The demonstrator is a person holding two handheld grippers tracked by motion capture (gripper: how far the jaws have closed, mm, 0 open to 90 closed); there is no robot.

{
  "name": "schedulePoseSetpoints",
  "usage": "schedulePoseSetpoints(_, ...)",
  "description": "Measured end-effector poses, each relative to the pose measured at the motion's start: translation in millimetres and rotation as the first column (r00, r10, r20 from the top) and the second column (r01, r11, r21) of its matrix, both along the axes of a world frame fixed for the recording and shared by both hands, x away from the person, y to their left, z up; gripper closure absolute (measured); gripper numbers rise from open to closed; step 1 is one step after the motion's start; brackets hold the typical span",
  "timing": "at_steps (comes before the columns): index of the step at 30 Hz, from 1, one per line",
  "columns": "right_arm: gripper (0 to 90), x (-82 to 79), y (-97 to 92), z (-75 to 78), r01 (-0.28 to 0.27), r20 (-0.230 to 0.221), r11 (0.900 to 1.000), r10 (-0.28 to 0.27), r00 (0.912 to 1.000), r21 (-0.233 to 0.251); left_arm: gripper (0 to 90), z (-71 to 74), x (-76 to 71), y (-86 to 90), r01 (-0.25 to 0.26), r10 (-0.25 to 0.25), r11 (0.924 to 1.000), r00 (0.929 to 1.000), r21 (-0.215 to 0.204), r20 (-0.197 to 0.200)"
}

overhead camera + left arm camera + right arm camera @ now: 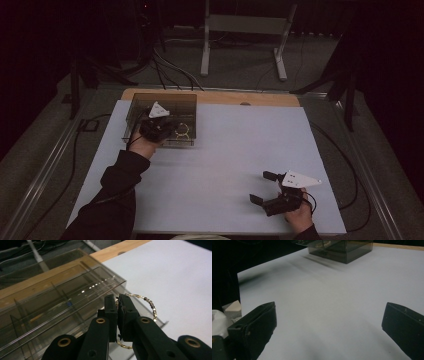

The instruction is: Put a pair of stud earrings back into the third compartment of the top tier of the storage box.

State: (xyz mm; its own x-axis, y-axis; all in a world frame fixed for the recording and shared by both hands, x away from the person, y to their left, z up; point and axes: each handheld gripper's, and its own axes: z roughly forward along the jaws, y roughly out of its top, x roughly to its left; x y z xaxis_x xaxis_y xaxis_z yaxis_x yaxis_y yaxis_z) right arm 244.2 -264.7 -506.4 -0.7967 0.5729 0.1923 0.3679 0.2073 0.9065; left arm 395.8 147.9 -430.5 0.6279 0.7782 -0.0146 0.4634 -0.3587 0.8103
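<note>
2 grippers | L clamps bracelet | R wide, empty | white tabletop, dark rm

Gold beaded bracelet, gripper-pinched

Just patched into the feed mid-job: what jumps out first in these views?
The left gripper, jaws shut on a gold beaded bracelet, at the front edge of a clear smoky plastic organizer box at the white table's far left. Near the table's front right, the right gripper rests with jaws wide open, nothing between them.
</note>
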Motion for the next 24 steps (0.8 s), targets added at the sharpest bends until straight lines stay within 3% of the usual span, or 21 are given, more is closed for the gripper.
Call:
schedulePoseSetpoints(3, 0.0, -0.4, -0.1, 0.2, 0.000, 0.000, 1.0000, 0.000, 1.0000, -0.001, 79.1, -4.6, 2.5, 1.2, 0.000, -0.001, 0.9998, 0.9996, -0.020, -0.029)
schedulePoseSetpoints(8, 0.0, -0.6, 0.1, 0.2, -0.001, -0.001, 1.0000, 0.001, 1.0000, -0.003, 59.7, -4.1, -3.7, 2.8, 0.000, 0.000, 0.9997, 1.0000, -0.026, 0.002)
schedulePoseSetpoints(10, 0.0, -0.4, 0.4, 0.1, -0.001, -0.002, 1.0000, 0.001, 1.0000, -0.003, 47.3, -2.4, -7.1, 4.5, 0.002, -0.001, 0.9989, 0.9999, -0.047, 0.013)
schedulePoseSetpoints(11, 0.0, -0.4, 0.5, 0.1, -0.001, -0.002, 1.0000, 0.001, 1.0000, -0.003, 43.2, -1.5, -9.3, 4.9, -0.002, 0.003, 0.9993, 0.9997, -0.036, 0.024)
schedulePoseSetpoints(20, 0.0, -0.5, 0.7, -0.1, 0.000, -0.005, 1.0000, 0.000, 1.0000, -0.004, 21.4, 3.0, -26.3, 15.6, 0.001, -0.001, 0.9979, 1.0000, -0.065, 0.003)
schedulePoseSetpoints(24, 0.0, -0.4, 0.3, -0.1, 0.000, -0.003, 1.0000, 0.000, 1.0000, -0.003, 15.1, 4.3, -34.8, 24.4, 0.032, -0.031, 0.9949, 0.9994, -0.095, 0.013)
